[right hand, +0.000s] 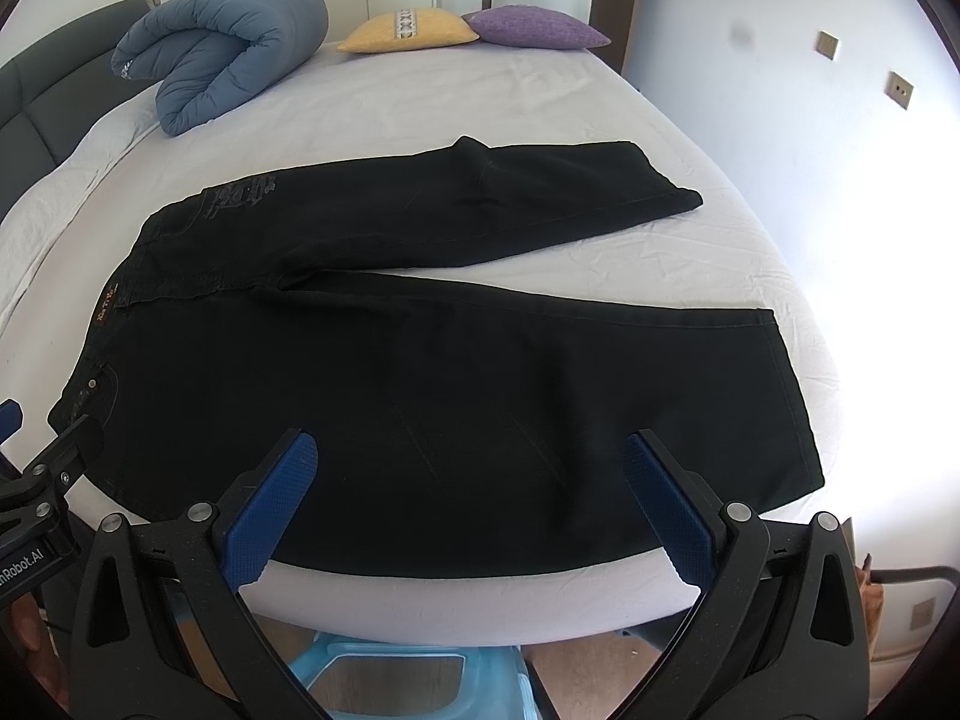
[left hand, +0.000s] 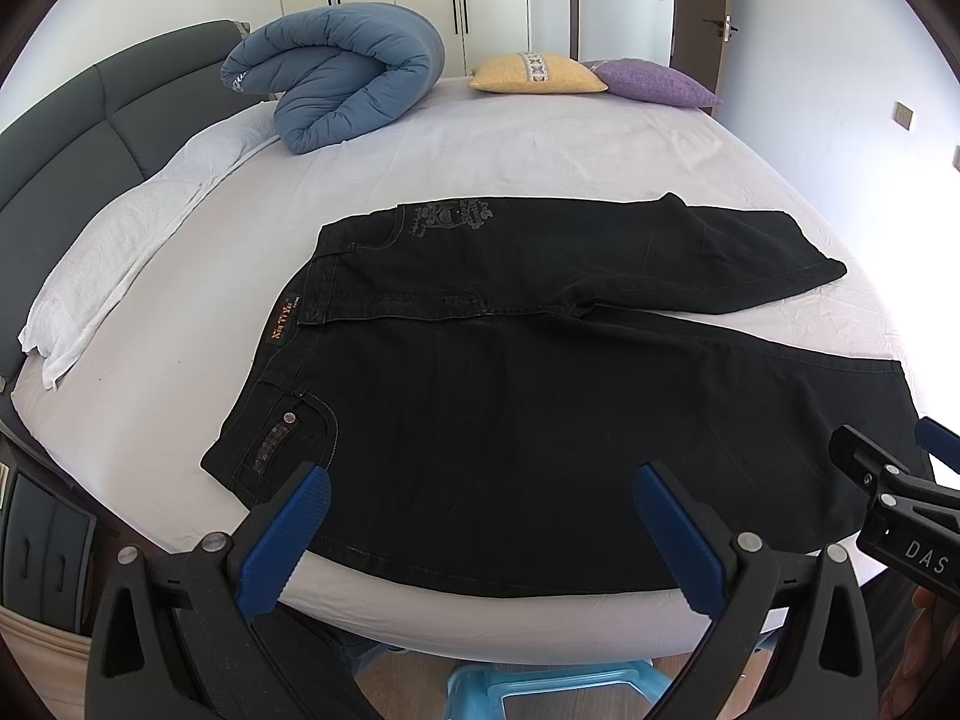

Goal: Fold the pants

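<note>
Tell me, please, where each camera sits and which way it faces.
Left wrist: on the left gripper at the bed's near edge, facing the black pants; jaws open, right gripper at its right.
Right wrist: on the right gripper, same direction; jaws open.
Shared: pants, blue duvet, yellow pillow.

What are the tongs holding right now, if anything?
Nothing. Both the left tongs and right tongs are open above the near edge of the pants, gripping no cloth.

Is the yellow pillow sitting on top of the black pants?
No, the yellow pillow lies at the far end of the bed, well apart from the black pants spread near the front edge.
</note>
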`<action>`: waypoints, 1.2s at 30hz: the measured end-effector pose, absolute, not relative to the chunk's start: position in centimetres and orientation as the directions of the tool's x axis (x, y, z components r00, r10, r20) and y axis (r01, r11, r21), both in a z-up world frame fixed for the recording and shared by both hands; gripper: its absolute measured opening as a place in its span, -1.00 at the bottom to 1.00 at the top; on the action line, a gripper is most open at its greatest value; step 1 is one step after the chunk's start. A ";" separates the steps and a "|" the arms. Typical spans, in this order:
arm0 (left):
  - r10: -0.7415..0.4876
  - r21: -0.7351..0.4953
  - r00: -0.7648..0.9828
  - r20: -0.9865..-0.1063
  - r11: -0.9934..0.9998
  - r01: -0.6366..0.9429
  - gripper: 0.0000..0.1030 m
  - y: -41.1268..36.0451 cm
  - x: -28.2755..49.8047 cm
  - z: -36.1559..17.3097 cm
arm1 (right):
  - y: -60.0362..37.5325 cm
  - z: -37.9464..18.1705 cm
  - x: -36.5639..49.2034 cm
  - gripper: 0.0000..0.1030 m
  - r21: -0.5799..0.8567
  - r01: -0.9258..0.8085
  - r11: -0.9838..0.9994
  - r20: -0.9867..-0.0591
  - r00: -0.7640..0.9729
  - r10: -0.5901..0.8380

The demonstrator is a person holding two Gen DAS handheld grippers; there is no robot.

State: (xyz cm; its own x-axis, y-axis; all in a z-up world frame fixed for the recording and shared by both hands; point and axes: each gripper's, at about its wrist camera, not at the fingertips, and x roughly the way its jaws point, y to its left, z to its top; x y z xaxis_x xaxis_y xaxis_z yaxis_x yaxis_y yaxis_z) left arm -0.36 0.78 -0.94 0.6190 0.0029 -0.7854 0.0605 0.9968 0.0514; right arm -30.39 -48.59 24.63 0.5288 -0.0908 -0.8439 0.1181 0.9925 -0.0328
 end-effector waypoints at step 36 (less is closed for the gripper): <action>0.010 0.059 0.607 -0.795 0.996 0.061 1.00 1.5 -0.6 -2.5 | -48.3 24.2 -30.6 1.00 -0.029 0.118 0.993 -0.846 0.526 -0.087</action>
State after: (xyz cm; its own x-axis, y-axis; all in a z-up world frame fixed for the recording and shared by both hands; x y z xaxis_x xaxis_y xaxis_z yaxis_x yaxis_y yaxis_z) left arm -0.64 1.48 -2.51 0.6066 0.0101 -0.7949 0.0606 0.9964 0.0589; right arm -30.60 -48.27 24.17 0.5260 -0.0870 -0.8460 0.1183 0.9926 -0.0286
